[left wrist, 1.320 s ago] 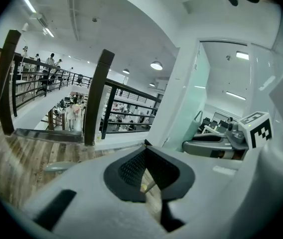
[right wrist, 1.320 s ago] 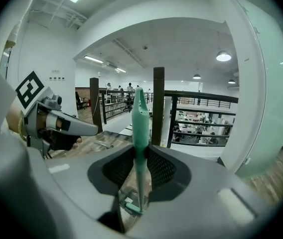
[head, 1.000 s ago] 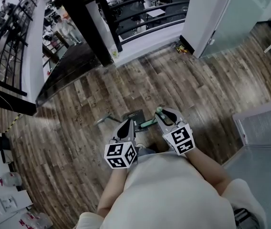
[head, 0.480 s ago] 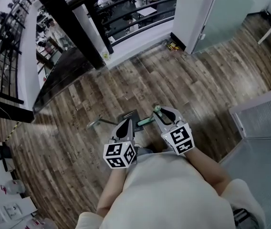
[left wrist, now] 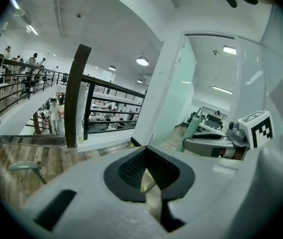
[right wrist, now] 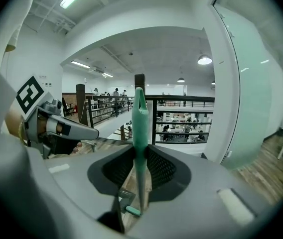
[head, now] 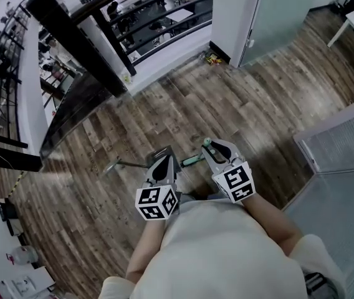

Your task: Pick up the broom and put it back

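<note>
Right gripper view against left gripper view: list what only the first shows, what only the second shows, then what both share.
Only the right gripper view: the mint-green broom handle clamped between the right gripper's jaws, with the left gripper off to the left.
Only the left gripper view: its own jaws with tips together, the right gripper's marker cube, and a grey rod low at the left.
Both: the dark railing, the wood floor and the pale green glass wall.
</note>
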Motion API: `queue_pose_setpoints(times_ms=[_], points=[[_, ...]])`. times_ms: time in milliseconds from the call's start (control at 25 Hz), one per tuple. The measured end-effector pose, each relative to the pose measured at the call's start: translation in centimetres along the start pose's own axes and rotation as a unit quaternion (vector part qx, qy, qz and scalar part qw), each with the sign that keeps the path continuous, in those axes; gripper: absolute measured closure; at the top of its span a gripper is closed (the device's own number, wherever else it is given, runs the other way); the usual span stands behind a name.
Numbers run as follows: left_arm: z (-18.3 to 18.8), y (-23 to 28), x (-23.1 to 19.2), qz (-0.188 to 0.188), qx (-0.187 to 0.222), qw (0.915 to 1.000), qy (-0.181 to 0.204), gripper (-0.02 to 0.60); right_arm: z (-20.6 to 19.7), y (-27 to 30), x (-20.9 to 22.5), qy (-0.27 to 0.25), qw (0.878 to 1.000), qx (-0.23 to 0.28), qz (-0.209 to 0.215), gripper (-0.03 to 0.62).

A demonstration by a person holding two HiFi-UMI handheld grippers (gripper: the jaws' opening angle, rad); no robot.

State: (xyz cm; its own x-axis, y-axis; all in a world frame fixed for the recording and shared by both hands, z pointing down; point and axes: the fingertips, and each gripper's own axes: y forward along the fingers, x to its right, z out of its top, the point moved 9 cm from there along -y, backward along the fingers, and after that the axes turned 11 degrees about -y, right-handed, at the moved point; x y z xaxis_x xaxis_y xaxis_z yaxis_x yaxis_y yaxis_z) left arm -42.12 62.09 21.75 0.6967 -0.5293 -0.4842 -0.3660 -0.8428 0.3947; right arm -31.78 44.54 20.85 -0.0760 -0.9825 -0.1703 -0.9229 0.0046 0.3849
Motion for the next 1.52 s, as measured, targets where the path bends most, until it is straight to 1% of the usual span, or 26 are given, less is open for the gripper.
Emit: queue_pose_setpoints(times_ms=[320, 680, 1000, 1280, 1520], points=[[-1.9, 3.2, 4.6, -0.027, -0.015, 0.9994, 0.018, 0.575, -2.2, -3.9, 3.6, 0.009, 0.999, 0.006, -0.031, 0.500], [-3.6, 6.1, 10.0, -0.058, -0.034, 0.9970, 0.038, 0.575, -4.8, -8.6, 7.0, 0.021, 0.998, -0.002, -0.062, 0.500], [-5.2, 8.1, 14.2, -0.082, -0.044, 0.9943, 0.054, 0.575, -7.0, -12.2, 9.2, 0.027, 0.996, -0.001, -0.083, 0.500], [-7.2, 9.6, 18.1, -0.103, -0.050, 0.9913, 0.063, 0.575, -9.1, -15.8, 11.1, 0.038, 0.994, 0.001, -0.102, 0.500], [-8.6, 11.3, 21.5, -0.132, -0.067, 0.9858, 0.079, 0.575, -10.4, -19.0, 12.9, 0.046, 0.990, 0.004, -0.135, 0.500]])
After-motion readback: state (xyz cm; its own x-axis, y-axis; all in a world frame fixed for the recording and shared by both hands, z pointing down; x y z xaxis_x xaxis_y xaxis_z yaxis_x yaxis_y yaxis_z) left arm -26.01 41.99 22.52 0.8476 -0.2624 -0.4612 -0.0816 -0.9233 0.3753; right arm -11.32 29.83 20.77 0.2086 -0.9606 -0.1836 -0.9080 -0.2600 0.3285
